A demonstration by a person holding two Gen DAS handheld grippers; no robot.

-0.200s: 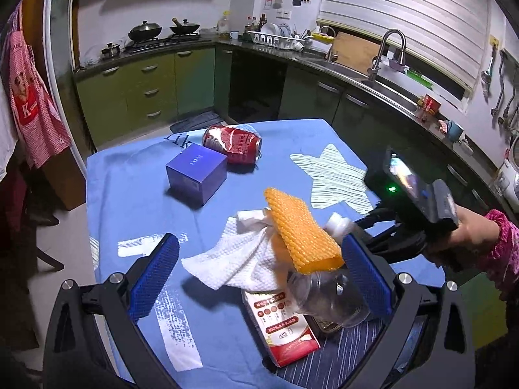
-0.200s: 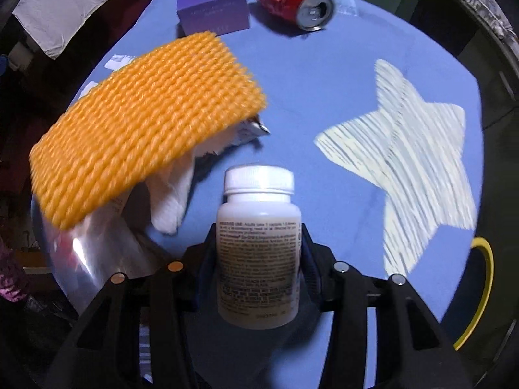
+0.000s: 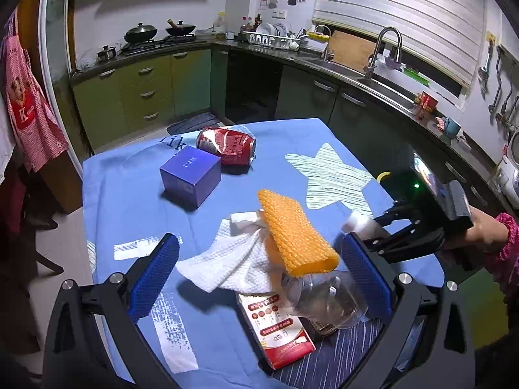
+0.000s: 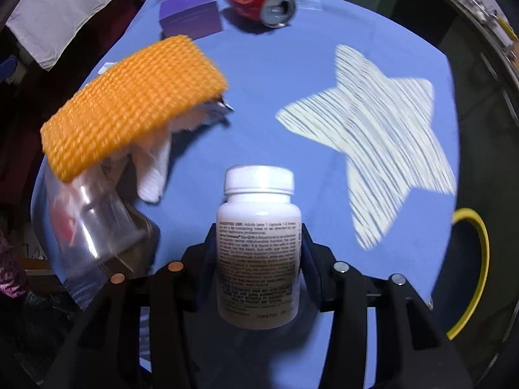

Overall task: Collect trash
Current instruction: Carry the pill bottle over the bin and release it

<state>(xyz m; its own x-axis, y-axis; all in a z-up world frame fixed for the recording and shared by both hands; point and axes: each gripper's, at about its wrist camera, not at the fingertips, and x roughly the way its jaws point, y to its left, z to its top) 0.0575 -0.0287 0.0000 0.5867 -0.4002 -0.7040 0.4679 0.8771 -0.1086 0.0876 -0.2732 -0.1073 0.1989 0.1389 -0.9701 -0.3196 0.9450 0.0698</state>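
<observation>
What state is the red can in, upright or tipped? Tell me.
Tipped. The red can lies on its side on the blue tablecloth, dented, its end facing sideways.

Red packet point(image 3: 279, 327) half under jar point(image 3: 324, 295)

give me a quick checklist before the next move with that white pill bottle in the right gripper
1. Right gripper closed on the pill bottle: ok.
2. Bottle cap on: ok.
3. Left gripper open and holding nothing: ok.
4. Trash bin located: cannot tell; only a yellow rim shows past the table edge.
5. Remaining trash on the table, including red can, purple box, orange foam net: not ok, uncollected.
</observation>
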